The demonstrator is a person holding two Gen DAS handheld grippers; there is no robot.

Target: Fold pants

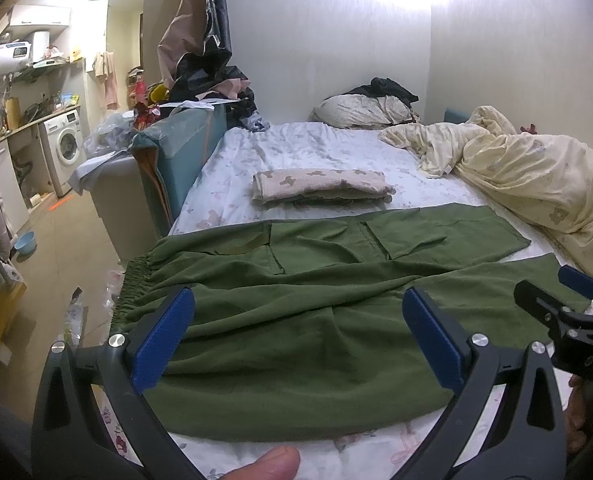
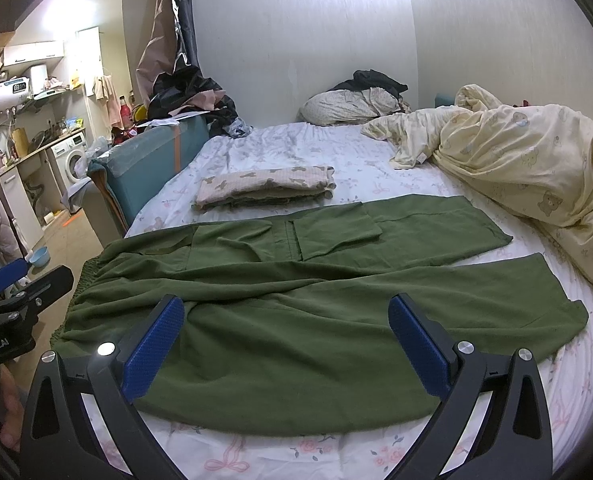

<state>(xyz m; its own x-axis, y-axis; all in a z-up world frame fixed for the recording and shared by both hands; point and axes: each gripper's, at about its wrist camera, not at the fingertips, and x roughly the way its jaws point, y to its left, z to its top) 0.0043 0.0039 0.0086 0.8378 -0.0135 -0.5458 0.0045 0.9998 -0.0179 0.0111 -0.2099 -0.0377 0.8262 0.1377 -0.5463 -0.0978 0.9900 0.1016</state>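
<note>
Green pants (image 2: 296, 300) spread flat across floral bed sheet (image 2: 376, 452), elastic waistband left, both legs stretching right, slightly parted. Above near edge, left gripper (image 1: 298, 332) and right gripper (image 2: 286, 340) with jaws wide apart, holding nothing. Behind, folded bear-print cloth (image 2: 264, 190); further right, rumpled cream duvet (image 2: 536, 168).

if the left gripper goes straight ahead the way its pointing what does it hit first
Probably the green cloth pants spread on the bed; the open left gripper points over them. Depth is unclear.
</note>
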